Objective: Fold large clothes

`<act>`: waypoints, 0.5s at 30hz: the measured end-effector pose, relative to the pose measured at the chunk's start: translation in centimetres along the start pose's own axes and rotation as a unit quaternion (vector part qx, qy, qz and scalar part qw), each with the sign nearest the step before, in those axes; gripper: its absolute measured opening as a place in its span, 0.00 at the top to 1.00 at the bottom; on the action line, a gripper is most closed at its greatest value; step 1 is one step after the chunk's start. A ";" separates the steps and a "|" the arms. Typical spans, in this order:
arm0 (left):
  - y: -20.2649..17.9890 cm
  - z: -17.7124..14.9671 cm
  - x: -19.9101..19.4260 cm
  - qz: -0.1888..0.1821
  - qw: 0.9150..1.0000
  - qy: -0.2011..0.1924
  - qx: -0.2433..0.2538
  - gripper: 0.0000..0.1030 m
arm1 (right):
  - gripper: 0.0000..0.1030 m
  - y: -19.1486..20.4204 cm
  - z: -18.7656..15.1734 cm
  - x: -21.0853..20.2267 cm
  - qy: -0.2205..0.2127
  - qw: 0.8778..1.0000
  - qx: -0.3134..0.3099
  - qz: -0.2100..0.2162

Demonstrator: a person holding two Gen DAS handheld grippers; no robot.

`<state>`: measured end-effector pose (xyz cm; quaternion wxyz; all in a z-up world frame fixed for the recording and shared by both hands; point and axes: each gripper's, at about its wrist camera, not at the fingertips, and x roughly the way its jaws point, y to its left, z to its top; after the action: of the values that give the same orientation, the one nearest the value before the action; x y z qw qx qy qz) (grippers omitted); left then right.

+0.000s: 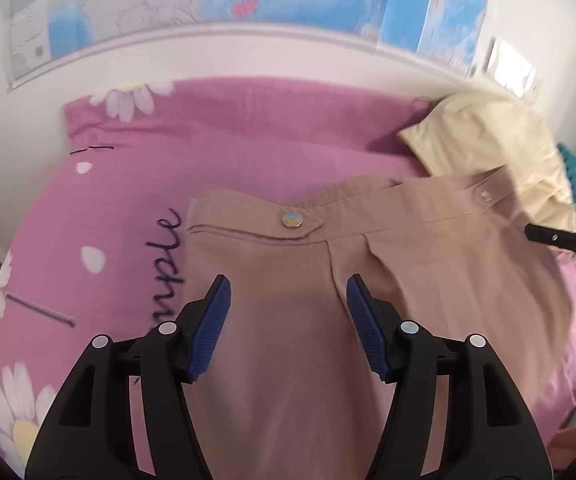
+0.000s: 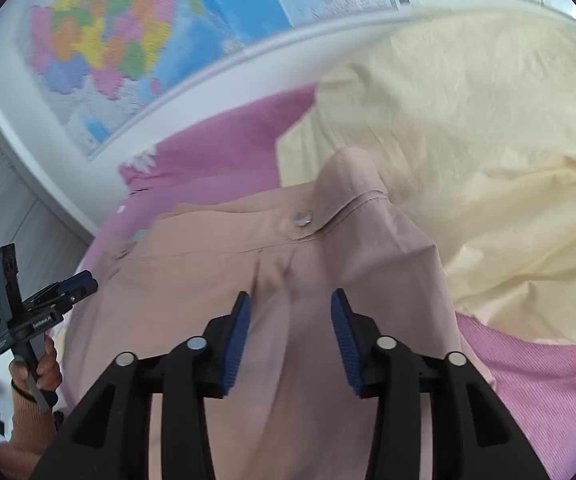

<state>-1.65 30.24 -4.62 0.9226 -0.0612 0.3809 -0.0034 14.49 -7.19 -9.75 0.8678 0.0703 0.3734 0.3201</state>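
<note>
So the dusty-pink woven trousers with the shiny metal waist button (image 1: 292, 219) are lying spread out on the pink daisy-print bed sheet (image 1: 248, 128), waistband at the far end, ahead of both sets of tongs. The left gripper (image 1: 288, 300) has its blue ribbed pads spread fairly wide with nothing pinched; the trouser fabric just sits underneath and between the fingers, below the waistband. Same deal with the right gripper (image 2: 289, 316): jaws apart, not gripping anything, hovering over the cloth just short of the metal button (image 2: 302, 217). Off to the right of the right tongs there's a crumpled pale-yellow cotton sheet (image 2: 467, 128), touching the far corner of the trousers. A colourful wall map (image 2: 128, 32) hangs past the bed, beyond both grippers. Everything's a bit blurry.
</note>
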 end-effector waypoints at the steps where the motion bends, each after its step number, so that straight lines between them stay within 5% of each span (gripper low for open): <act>1: 0.4 -0.5 -1.0 -0.006 1.000 -0.007 -0.006 0.37 | 0.56 0.0 -0.4 -0.3 0.000 1.000 -0.005 -0.001; 9: 2.2 -4.6 -4.9 -0.045 0.997 -0.003 -0.063 0.36 | 0.55 -1.9 -2.2 1.7 0.032 0.999 0.022 -0.003; 15: 1.9 -7.8 -7.6 -0.118 0.990 0.001 -0.074 0.36 | 0.40 -2.7 -4.1 -4.1 -0.006 0.996 0.063 0.061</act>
<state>-12.62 31.67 -4.99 0.9080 -0.1743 0.3715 -0.0843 10.89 -12.31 -11.12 0.8429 0.1494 0.3826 0.3477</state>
